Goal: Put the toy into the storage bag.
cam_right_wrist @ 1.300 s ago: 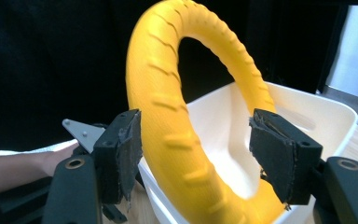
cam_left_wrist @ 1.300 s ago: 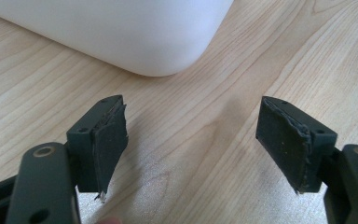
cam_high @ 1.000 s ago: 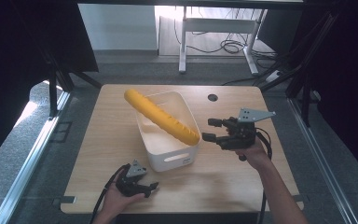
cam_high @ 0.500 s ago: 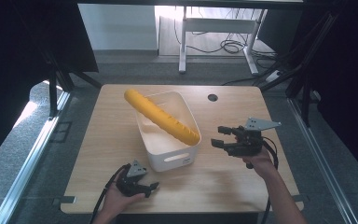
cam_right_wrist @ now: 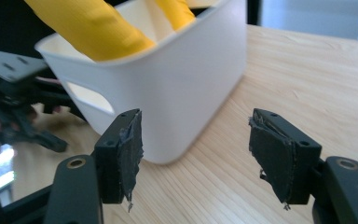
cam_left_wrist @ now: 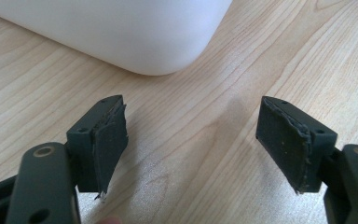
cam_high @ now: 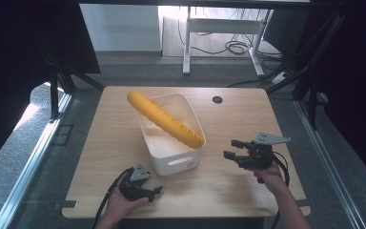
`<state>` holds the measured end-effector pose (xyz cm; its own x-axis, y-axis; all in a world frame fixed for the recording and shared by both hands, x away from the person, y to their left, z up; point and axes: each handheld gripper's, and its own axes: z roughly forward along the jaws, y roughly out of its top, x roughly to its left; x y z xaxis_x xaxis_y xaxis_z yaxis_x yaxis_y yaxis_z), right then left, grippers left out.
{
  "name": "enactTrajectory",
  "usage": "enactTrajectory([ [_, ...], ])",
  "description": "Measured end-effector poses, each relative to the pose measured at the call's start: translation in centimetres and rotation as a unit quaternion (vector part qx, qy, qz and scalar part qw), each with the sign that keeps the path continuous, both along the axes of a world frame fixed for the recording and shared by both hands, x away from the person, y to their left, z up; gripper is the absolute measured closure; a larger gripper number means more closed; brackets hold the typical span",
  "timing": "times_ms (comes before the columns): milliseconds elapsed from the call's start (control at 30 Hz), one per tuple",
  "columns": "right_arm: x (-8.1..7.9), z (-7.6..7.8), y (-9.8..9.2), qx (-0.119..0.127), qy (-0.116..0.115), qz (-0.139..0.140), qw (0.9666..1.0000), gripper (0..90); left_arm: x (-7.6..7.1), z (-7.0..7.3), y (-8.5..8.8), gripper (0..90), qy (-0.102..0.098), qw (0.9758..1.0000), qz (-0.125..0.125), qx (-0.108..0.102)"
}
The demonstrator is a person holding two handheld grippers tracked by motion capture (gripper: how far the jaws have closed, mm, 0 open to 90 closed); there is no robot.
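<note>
Yellow loaf [cam_high: 166, 120] slanted across white bin [cam_high: 177, 162], mid-worktop [cam_high: 228, 186]. Left tongs [cam_high: 153, 192] at 7 o'clock, right tongs [cam_high: 233, 149] at 4 o'clock; both apart, empty.

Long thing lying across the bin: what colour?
Yellow-orange, with a row of small darker marks along it; the high view shows it best, resting across the white bin.

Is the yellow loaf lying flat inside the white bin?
No, the loaf lies slanted across the bin, with its far end sticking out over the rim.
</note>
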<state>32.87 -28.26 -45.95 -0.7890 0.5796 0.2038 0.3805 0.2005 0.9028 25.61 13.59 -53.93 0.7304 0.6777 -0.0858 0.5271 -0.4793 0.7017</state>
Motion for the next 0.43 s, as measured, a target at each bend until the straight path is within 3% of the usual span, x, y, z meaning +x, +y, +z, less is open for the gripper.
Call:
enactTrajectory([
  [133,-0.1,-1.1,-0.3,-0.009,0.009,-0.014,0.9998,35.0,0.0,0.1,0.1,24.6,-0.002,1.0,0.0,-0.001],
  [433,-0.2,-1.9,0.1,-0.024,0.01,-0.026,0.9993,34.6,0.1,0.0,0.1,24.7,-0.002,1.0,0.0,0.001],
])
